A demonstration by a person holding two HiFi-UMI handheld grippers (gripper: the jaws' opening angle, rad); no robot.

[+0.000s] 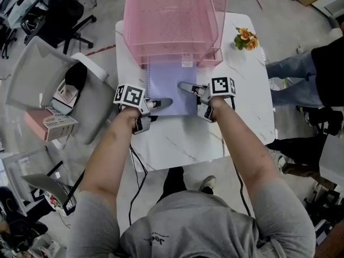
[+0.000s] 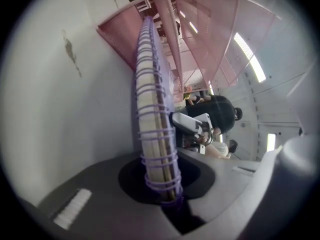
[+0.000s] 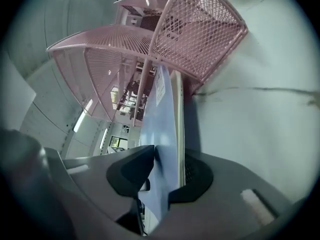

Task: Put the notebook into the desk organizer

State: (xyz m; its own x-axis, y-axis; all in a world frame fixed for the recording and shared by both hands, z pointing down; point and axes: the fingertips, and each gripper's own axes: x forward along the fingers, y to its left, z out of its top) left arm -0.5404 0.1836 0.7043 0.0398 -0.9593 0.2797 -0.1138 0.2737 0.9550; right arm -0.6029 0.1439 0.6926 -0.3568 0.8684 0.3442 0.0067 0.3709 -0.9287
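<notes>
Head view: lavender spiral-bound notebook (image 1: 173,87) at frame centre, over the white marble-look desk (image 1: 244,95). The left hand-held gripper (image 1: 163,102) is on its lower-left corner and the right hand-held gripper (image 1: 186,86) on its right edge. The notebook's far edge meets the front lip of the pink wire-mesh desk organizer (image 1: 172,20) at upper centre; can't tell if it is inside yet. A small white label (image 1: 186,61) sits at that edge, print unreadable. The organizer's top is cut off by the frame.

Left gripper view: left hand-held gripper (image 2: 167,184) is clamped on the notebook (image 2: 155,129) at its purple wire spiral, page edges showing. The notebook runs up-frame to the organizer (image 2: 210,39). The right hand-held gripper (image 2: 192,124) shows just past the notebook, partly hidden by it.

Right gripper view: right hand-held gripper (image 3: 165,176) is clamped on the notebook's (image 3: 162,129) plain cover edge. The label (image 3: 160,86) is on the cover near the organizer (image 3: 195,29); its text is too blurred to read. The notebook's far end is hidden behind the mesh.
</notes>
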